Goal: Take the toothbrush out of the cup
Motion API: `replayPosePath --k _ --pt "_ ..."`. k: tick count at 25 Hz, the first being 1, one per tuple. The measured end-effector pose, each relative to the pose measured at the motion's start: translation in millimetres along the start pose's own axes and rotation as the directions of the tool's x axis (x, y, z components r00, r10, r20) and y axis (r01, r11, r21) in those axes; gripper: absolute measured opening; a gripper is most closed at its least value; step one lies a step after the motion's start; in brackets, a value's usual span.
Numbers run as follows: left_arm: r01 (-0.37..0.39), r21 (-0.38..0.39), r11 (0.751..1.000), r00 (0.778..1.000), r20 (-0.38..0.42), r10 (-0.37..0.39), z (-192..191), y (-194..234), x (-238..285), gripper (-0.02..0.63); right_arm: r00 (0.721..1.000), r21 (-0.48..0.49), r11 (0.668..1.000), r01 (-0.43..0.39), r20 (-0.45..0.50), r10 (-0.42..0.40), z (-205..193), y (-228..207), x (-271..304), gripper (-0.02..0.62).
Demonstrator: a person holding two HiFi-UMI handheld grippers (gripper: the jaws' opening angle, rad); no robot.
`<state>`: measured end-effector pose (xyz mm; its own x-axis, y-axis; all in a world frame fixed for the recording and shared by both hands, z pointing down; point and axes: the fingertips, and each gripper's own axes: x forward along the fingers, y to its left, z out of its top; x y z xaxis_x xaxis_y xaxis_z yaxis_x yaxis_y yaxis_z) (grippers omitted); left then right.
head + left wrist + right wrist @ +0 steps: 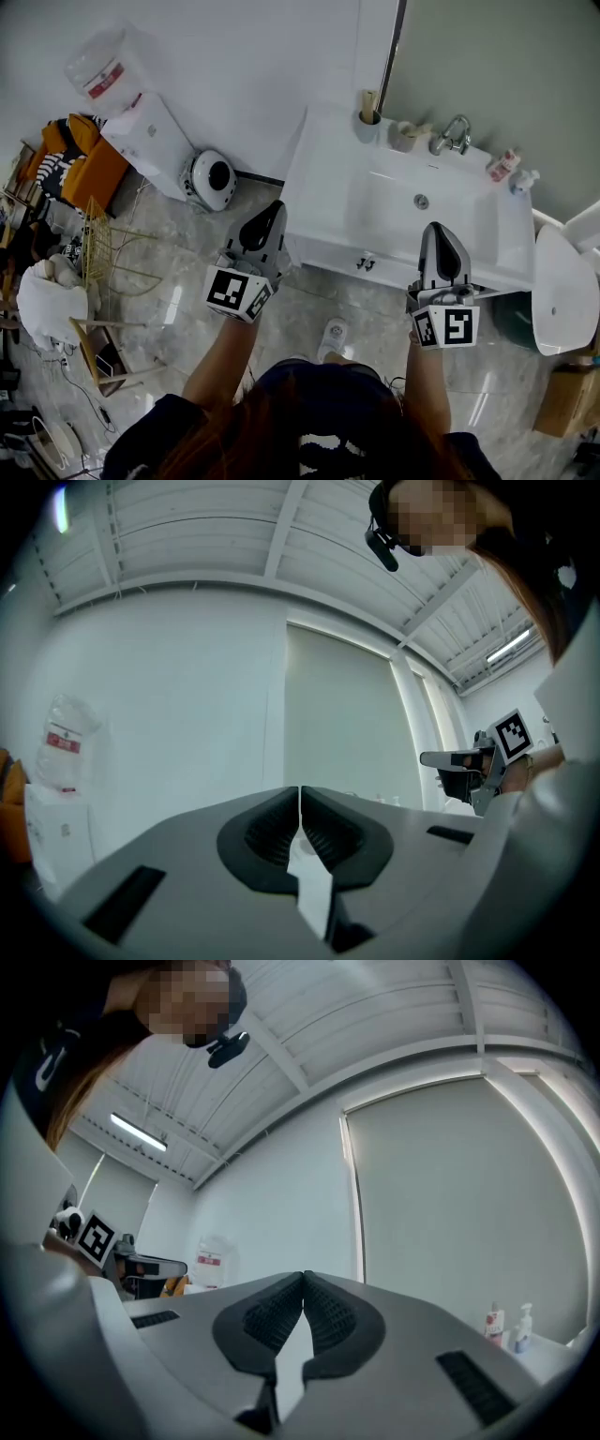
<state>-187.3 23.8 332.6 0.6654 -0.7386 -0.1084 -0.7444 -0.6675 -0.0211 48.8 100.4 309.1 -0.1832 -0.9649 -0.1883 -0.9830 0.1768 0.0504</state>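
Note:
A cup [369,116] with a pale toothbrush [368,99] standing in it sits at the back left corner of the white washbasin [328,202] in the head view. My left gripper [276,208] is shut and empty, held in front of the basin's left end. Over the basin's front edge at the right, my right gripper [433,229] is also shut with nothing in it. In the left gripper view the jaws [300,792] meet against a bare wall; the right gripper [464,760] shows at the side. The right gripper view shows its jaws [304,1279] pressed together, tilted slightly upward.
A tap [453,134] and small bottles [503,165] stand along the basin's back edge below a mirror [506,66]. A toilet [566,291] is at the right. At left are a water dispenser [150,136], a round robot vacuum [209,180], a wire rack [98,248] and clutter.

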Motion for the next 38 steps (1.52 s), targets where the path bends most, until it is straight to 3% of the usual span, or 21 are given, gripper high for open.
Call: replayPosePath --k 7,17,25,38 --pt "-0.026 0.004 1.0 0.999 -0.022 0.026 -11 -11 58 0.025 0.999 0.087 0.995 -0.043 0.004 0.043 -14 -52 39 0.014" --pt "-0.023 -0.008 1.0 0.999 -0.029 0.022 -25 20 109 0.025 0.999 0.127 0.992 -0.027 -0.022 0.03 -42 -71 90 0.014" --pt "0.107 -0.009 0.994 0.994 -0.004 -0.107 -25 76 200 0.025 0.995 0.098 0.99 0.097 -0.005 -0.097 -42 -96 169 0.014" --pt "0.286 -0.033 0.958 0.958 0.012 -0.286 -50 150 321 0.026 0.959 0.076 0.956 0.284 -0.024 -0.283 -76 -118 260 0.014"
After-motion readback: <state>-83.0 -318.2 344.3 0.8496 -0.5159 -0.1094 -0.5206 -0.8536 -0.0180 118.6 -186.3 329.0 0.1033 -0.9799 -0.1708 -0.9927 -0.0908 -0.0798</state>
